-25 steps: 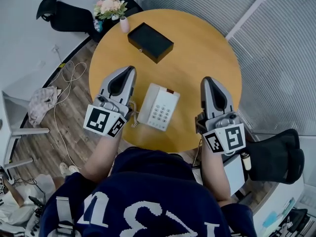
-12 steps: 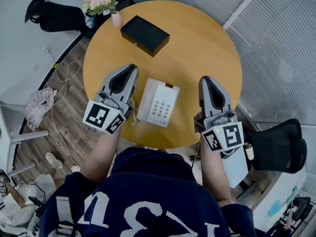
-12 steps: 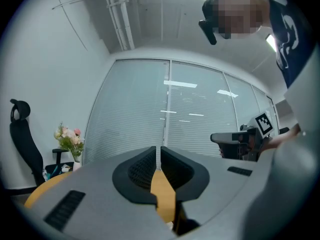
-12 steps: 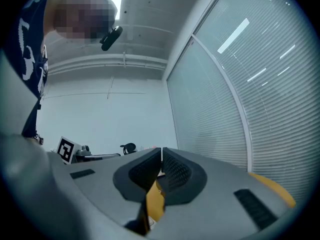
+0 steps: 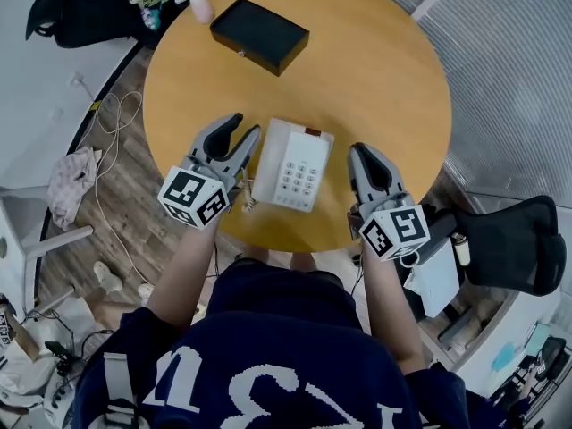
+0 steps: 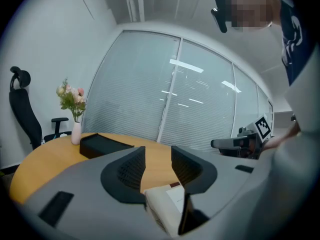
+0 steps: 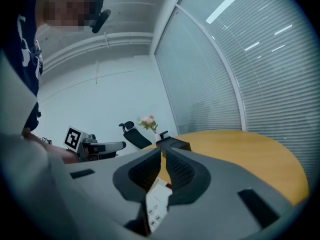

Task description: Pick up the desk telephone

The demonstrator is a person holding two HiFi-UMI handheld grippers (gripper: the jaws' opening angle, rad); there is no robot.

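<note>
**Round Table Station: Grip Assessment for the Desk Telephone**

Head view. Round wooden table (image 5: 375, 70) carries a flat black rectangular box (image 5: 259, 34) at its far side and a white plastic desk telephone (image 5: 295, 164) near the person's edge. The telephone lies flat, keypad up, between the two grippers. The left gripper (image 5: 241, 130) sits just beside the telephone's left edge. The right gripper (image 5: 365, 153) stands beside its right edge, with a gap.

Left gripper view. The jaws have just been opening and stand moderately spread. Only bare tabletop shows between the pads. The telephone's near corner lies low in view, below the gap.

Right gripper view. The jaws are pressed together on nothing. The telephone shows below them.

Handling assessment.
- Shell: likely rigid and fairly light, with smooth sides that may slip under the pads.
- Handset: probably rests loose in its cradle; keep the unit level.
- Cord: a coiled lead appears at the near left corner and may drag.
- Hold: pinch the left edge, or clamp the two long sides.
</note>
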